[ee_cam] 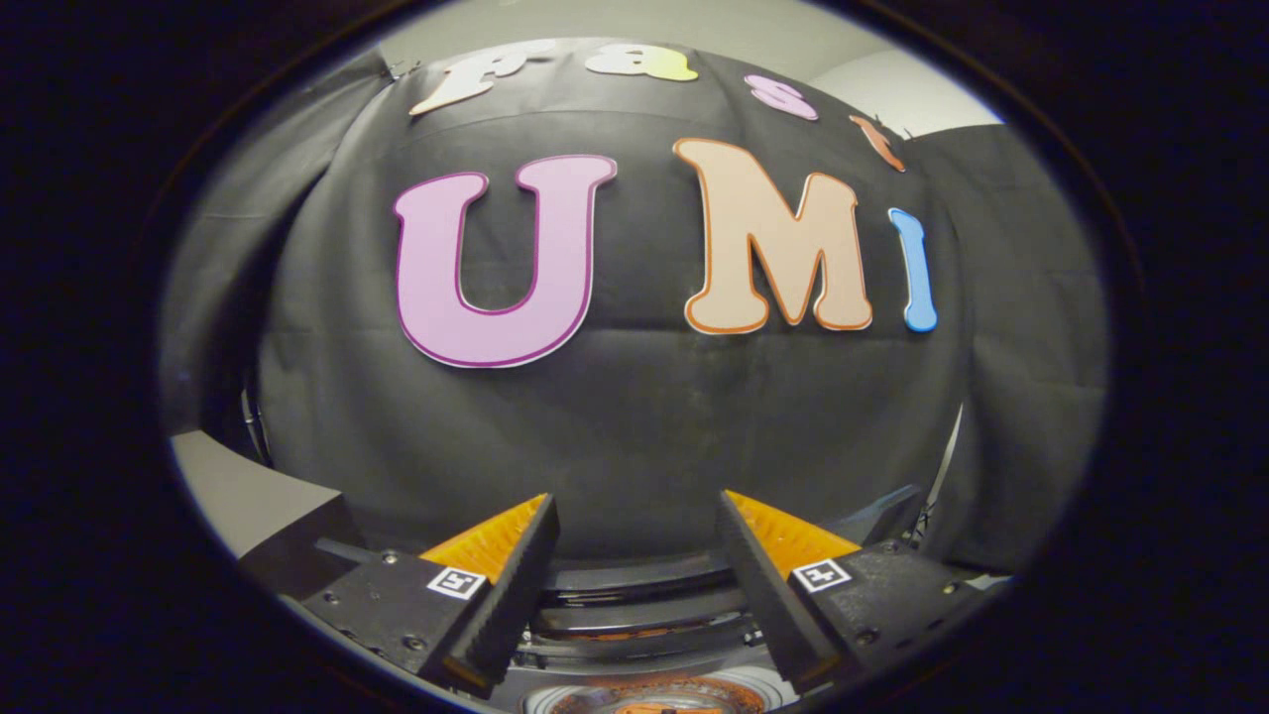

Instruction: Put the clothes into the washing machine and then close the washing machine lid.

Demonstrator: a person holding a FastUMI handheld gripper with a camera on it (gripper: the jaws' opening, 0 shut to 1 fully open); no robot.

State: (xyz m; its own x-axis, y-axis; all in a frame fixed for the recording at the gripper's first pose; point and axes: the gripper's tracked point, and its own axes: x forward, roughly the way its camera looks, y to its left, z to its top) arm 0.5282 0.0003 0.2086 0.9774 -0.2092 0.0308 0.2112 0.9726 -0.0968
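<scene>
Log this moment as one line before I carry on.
gripper: open, holding nothing | pointing at: booth wall | washing machine: just below the fingers | clothes: not held

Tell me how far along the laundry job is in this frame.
Done: nothing can be confirmed; whether clothes are already inside cannot be told. In hand: nothing; the gripper is open, its fingers apart and pointing at the black cloth wall. Below and between the fingers lies what looks like the washing machine, with a round opening showing something orange. Left: at least closing the lid, which cannot be made out here.
</scene>
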